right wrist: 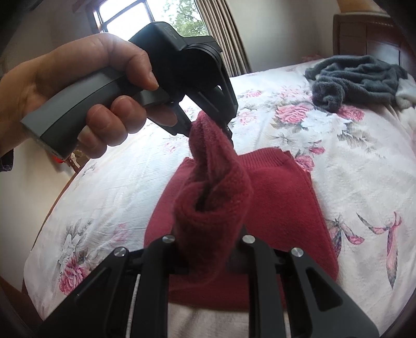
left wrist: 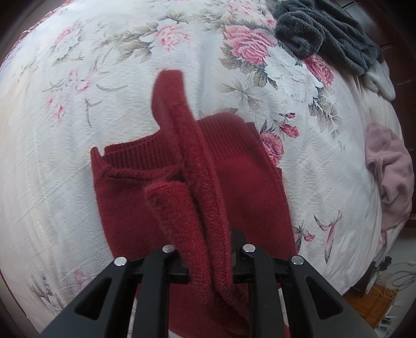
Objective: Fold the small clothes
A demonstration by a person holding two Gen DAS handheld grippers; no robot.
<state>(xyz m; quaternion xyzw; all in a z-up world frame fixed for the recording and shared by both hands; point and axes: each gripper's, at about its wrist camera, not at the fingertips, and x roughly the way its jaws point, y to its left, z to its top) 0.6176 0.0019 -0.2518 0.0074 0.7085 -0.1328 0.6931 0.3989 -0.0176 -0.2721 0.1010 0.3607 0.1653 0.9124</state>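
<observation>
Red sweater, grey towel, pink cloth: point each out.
Red sweater (left wrist: 249, 187): left wrist view, flat body.
Grey towel (right wrist: 356, 78): right wrist view, middle of the heap.
Pink cloth (left wrist: 392, 176): left wrist view, crumpled middle.

Left wrist cam sits right behind its own gripper (left wrist: 208, 262), looking steeply down on the bed (left wrist: 78, 145) – close, the red knit (left wrist: 249, 187) filling the mid frame, the floor showing at bottom right. Right wrist cam also rides behind its gripper (right wrist: 208, 249) but faces flatter, across the bed toward the window (right wrist: 145, 18) and headboard (right wrist: 364, 36); it catches the left gripper (right wrist: 208, 127) and hand (right wrist: 78, 85) from the front, near. Both views share the red knit, floral sheet & grey towel (left wrist: 327, 33) at far right.
</observation>
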